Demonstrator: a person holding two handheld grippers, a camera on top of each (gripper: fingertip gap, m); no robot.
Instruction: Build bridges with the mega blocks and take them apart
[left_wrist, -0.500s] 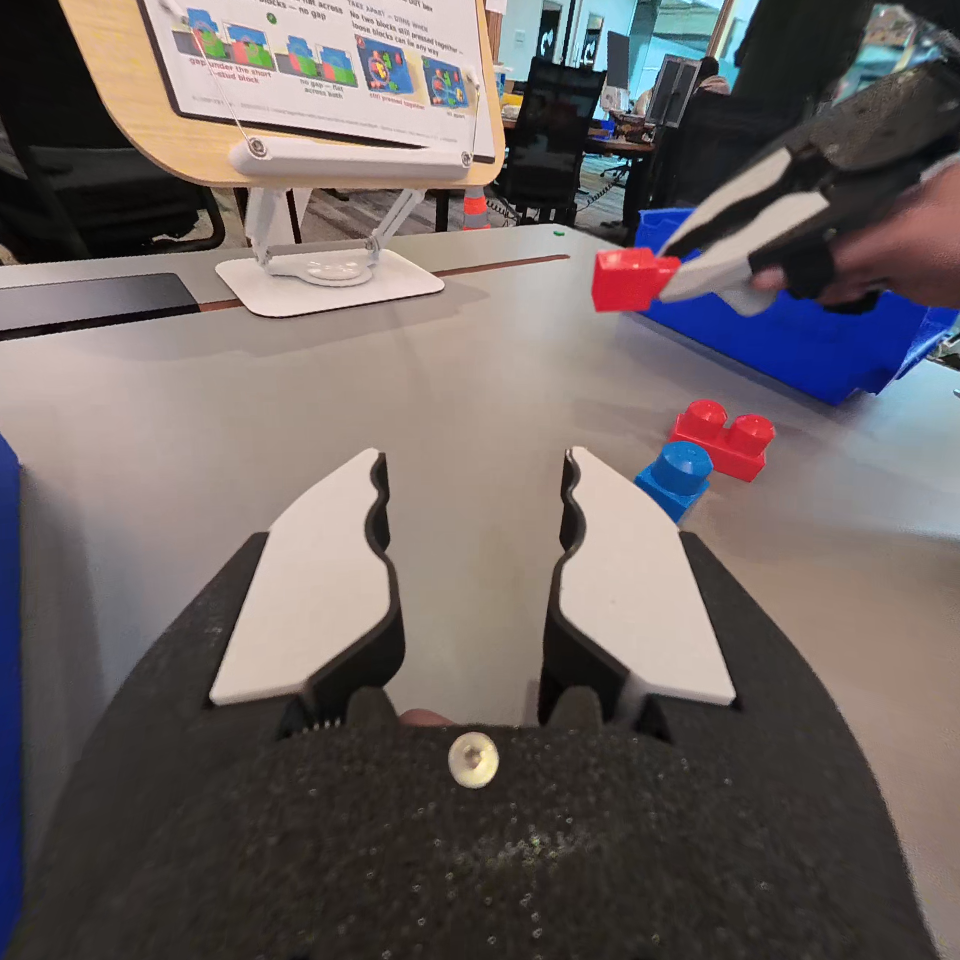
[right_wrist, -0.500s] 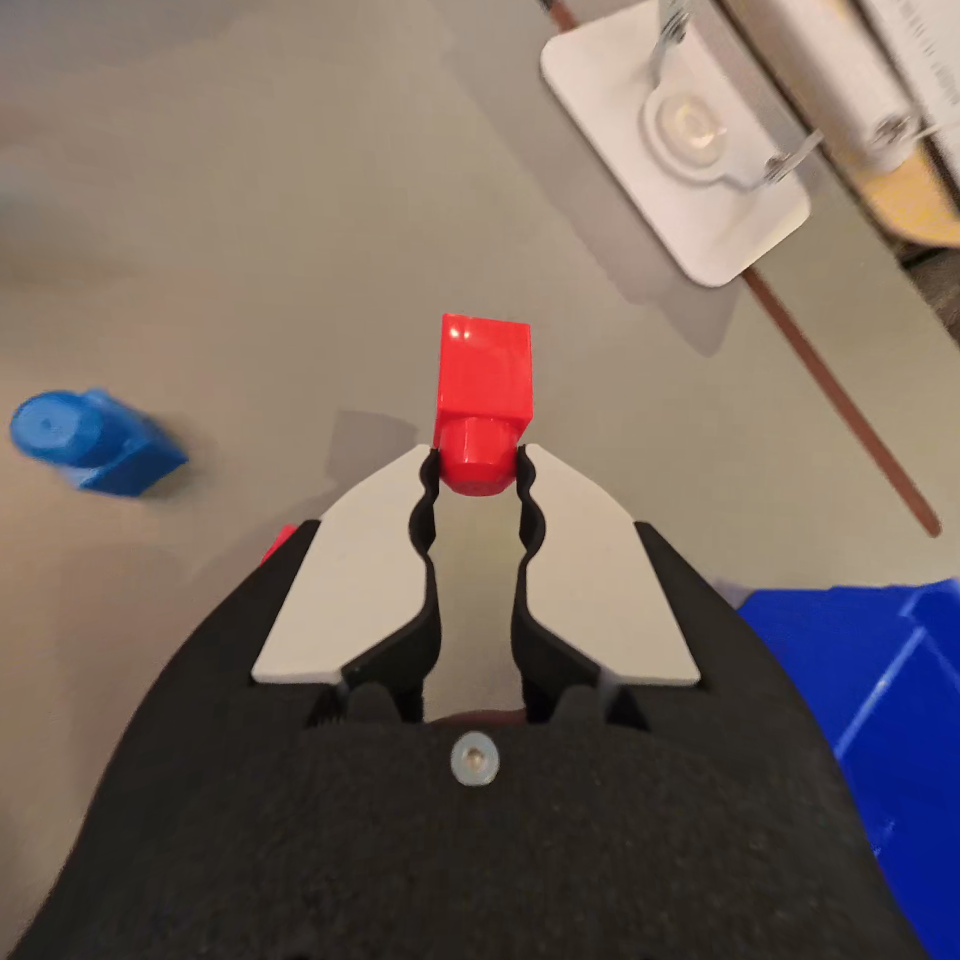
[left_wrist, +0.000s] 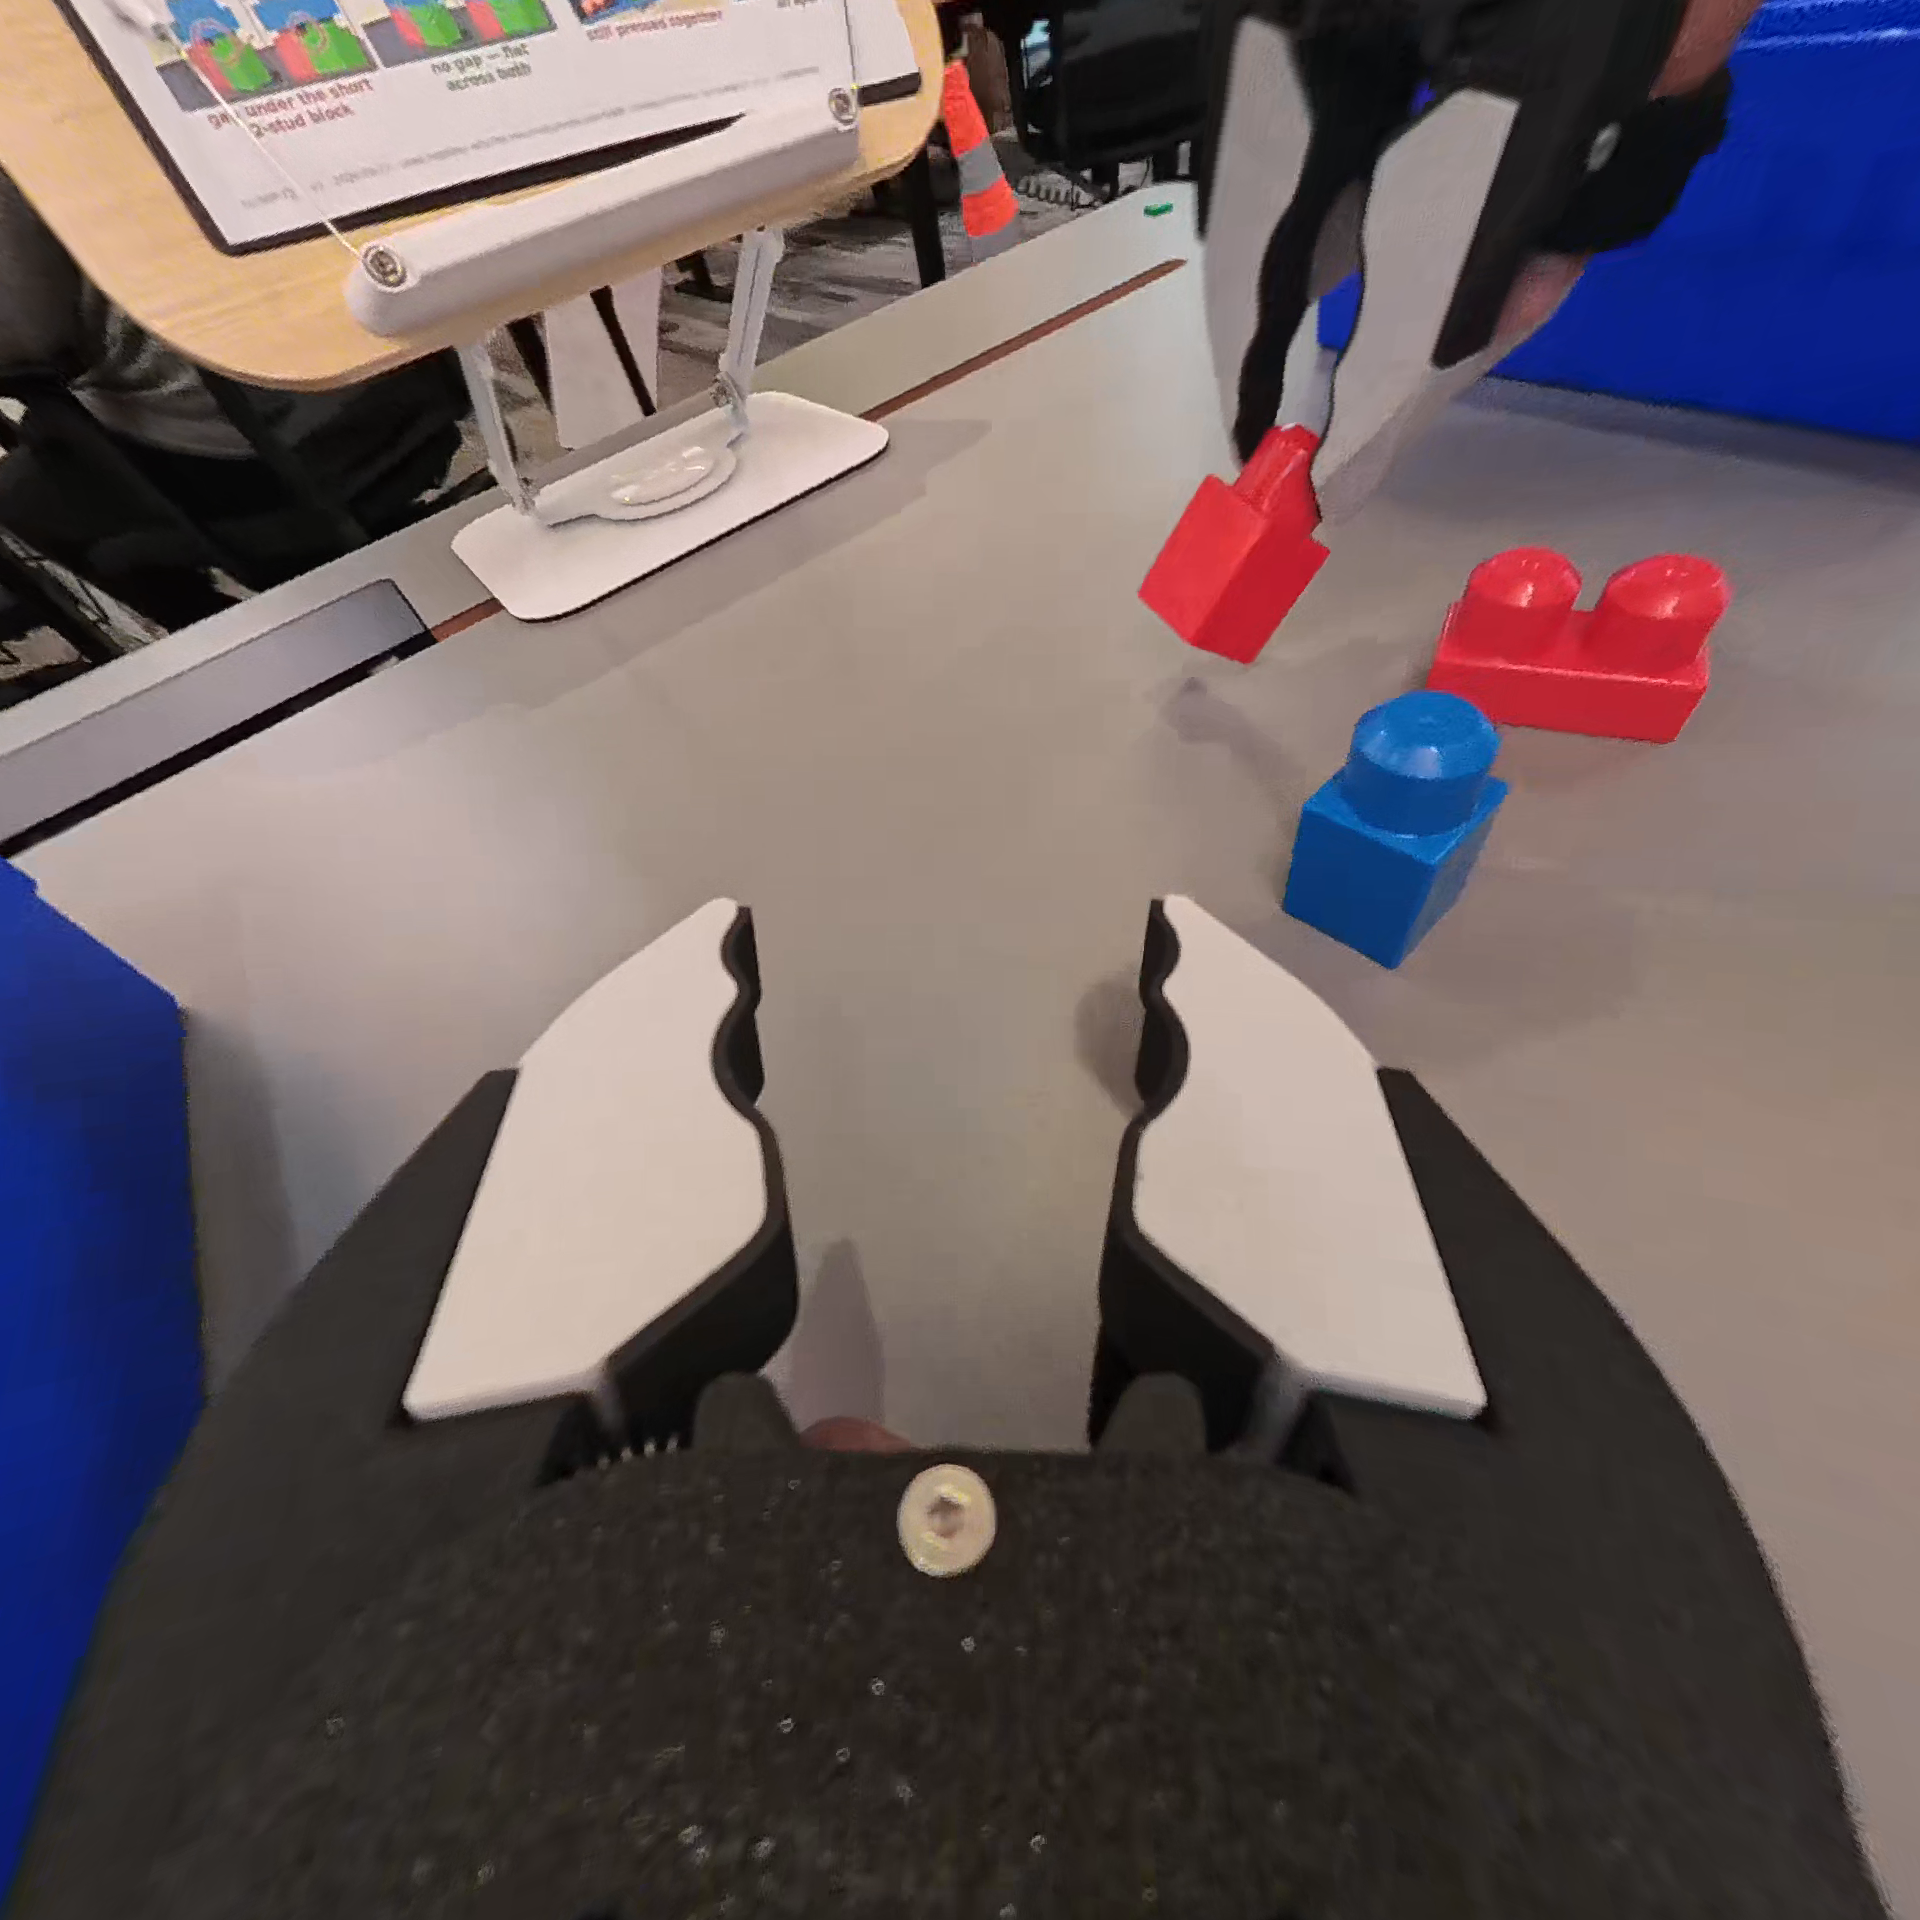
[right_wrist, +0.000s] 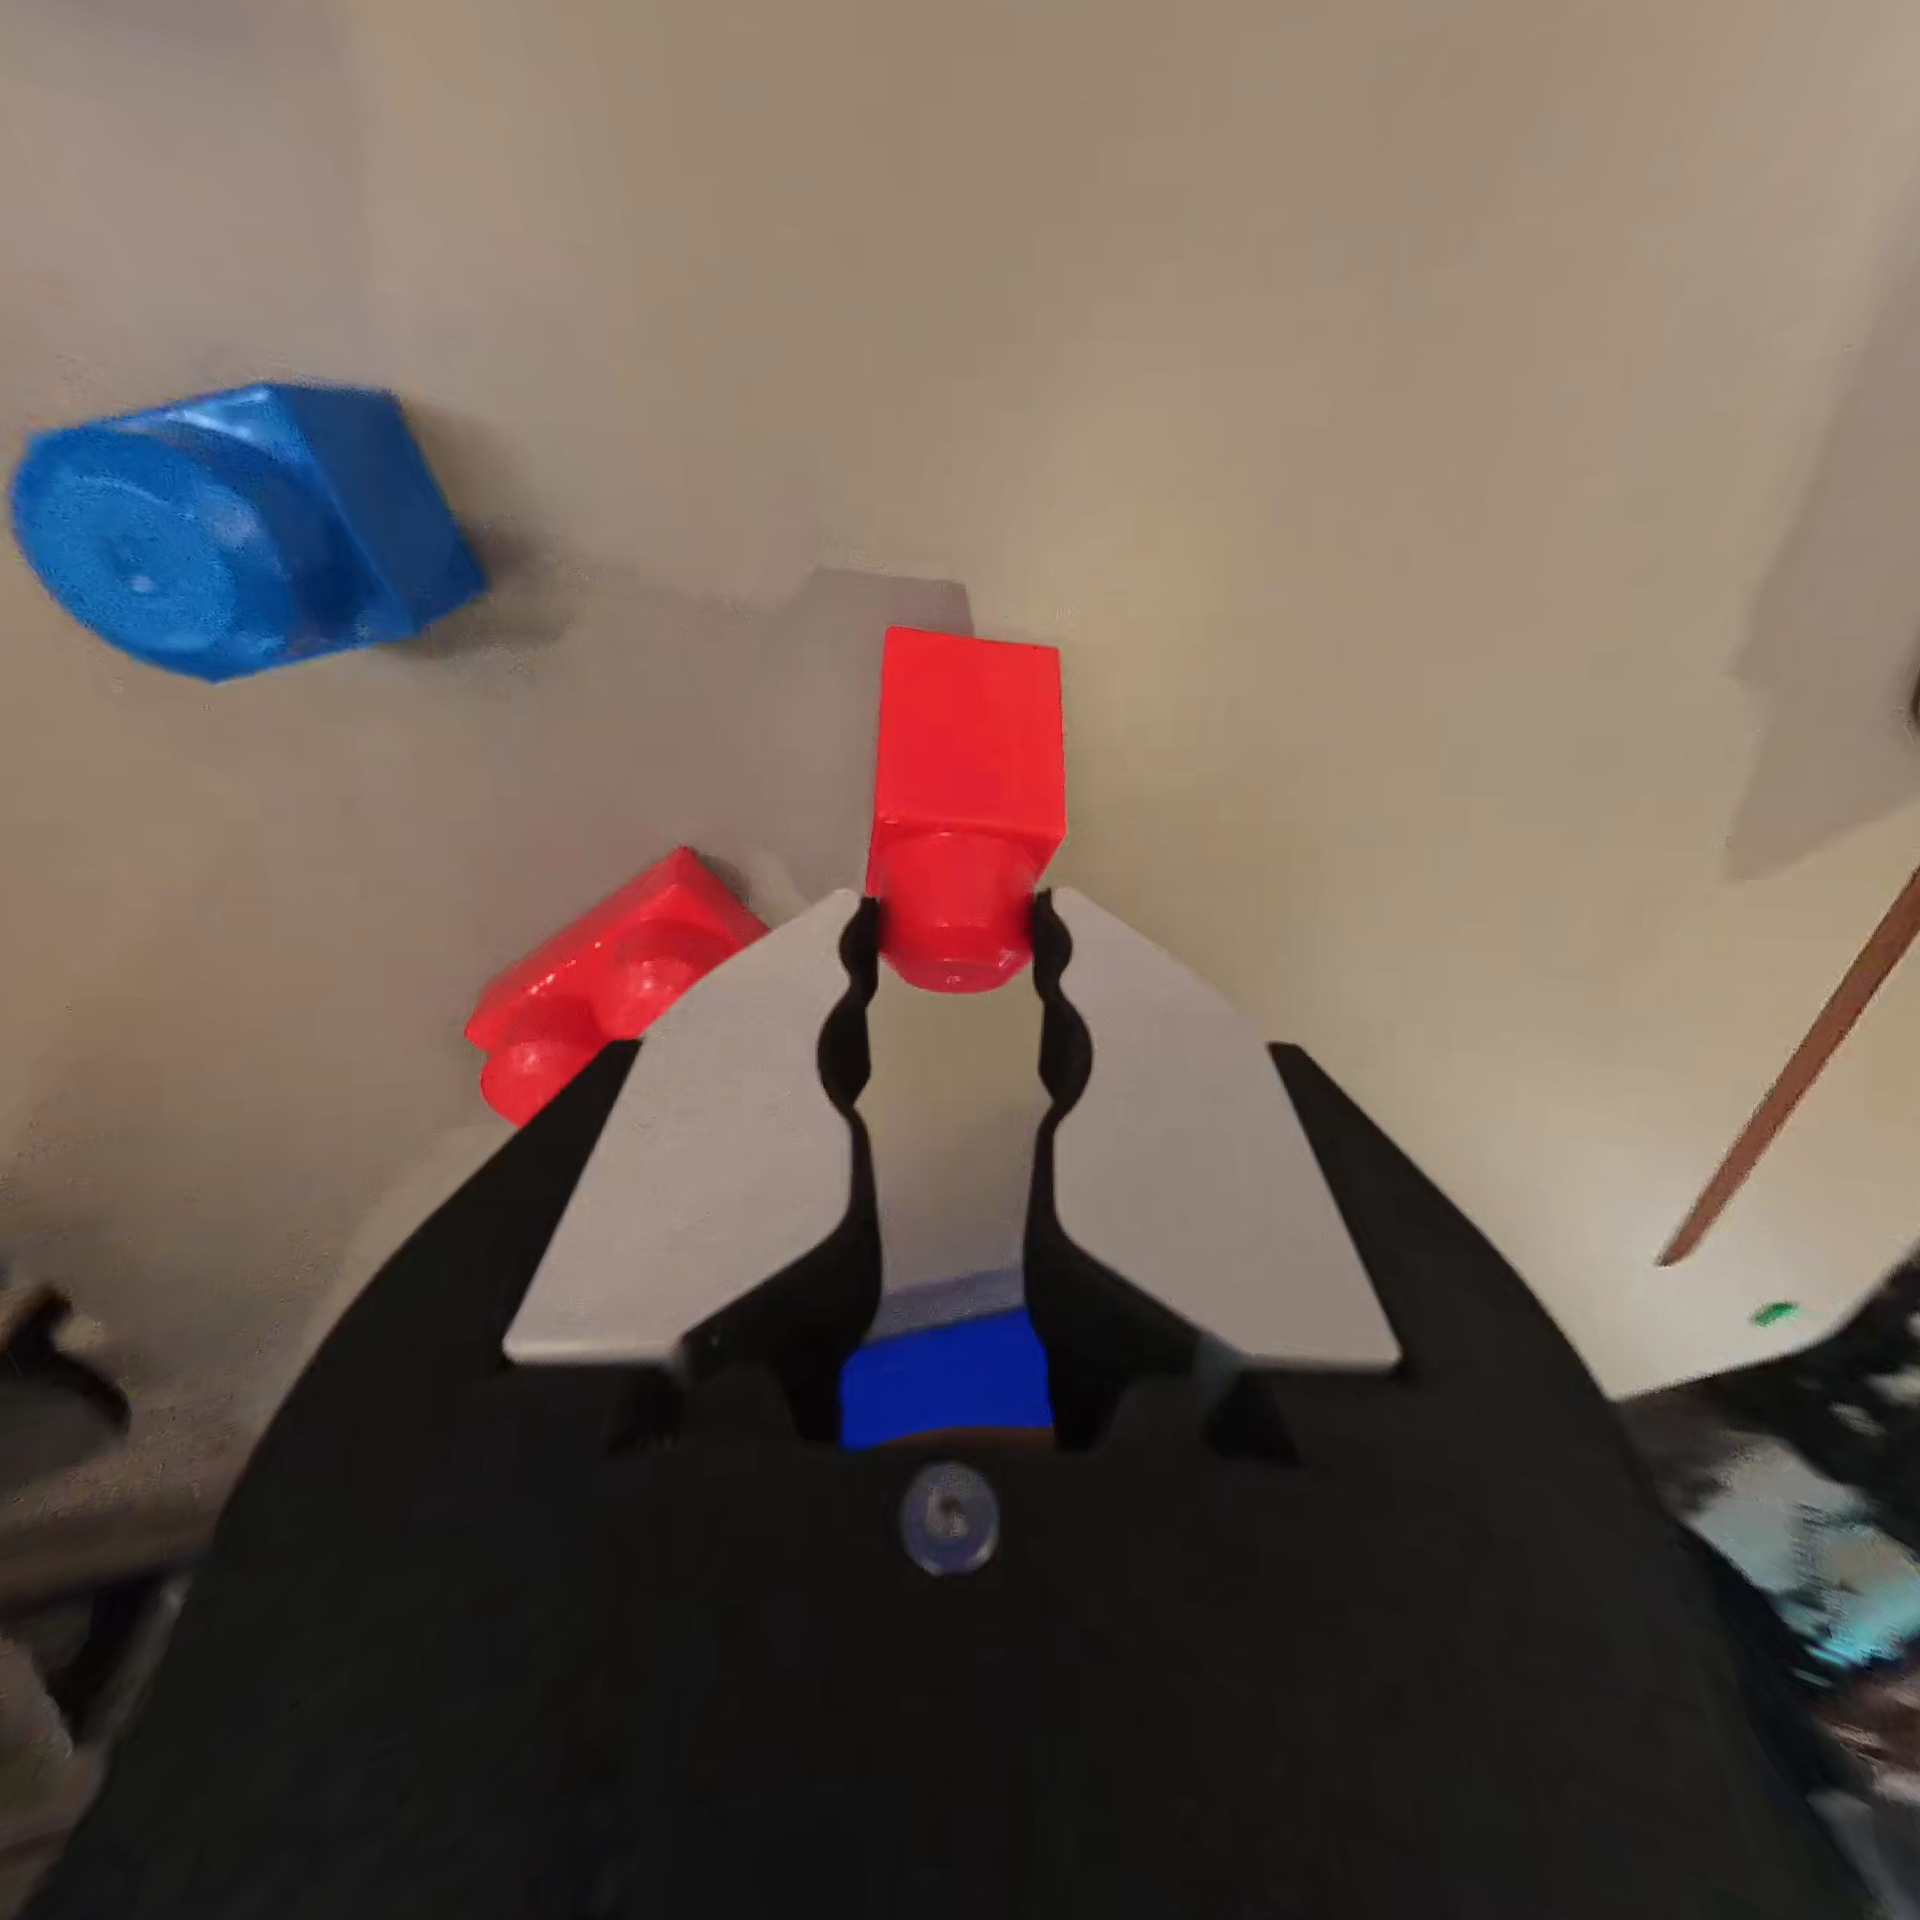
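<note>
Blocks: three are showing on or over the grey surface (left_wrist: 727, 790), toward its right side.
Blue bin at left edge (left_wrist: 73, 1195): sitting beside the left hand-held gripper.
Stand (left_wrist: 665, 488): standing at the back left, carrying a printed sheet.
Left hand-held gripper (left_wrist: 948, 945): hovering over bare surface, jaws spread wide, gripping nothing.
Small red block (left_wrist: 1231, 566): hanging tilted just above the surface, pinched by its stud.
Right hand-held gripper (right_wrist: 954, 920): pointing downward, jaws closing on that stud.
Blue block (left_wrist: 1392, 842): standing upright, stud up, near the left gripper's right finger.
Two-stud red block (left_wrist: 1579, 655): lying flat just behind the blue one.
Blue bin at right (left_wrist: 1787, 260): sitting behind the blocks.
</note>
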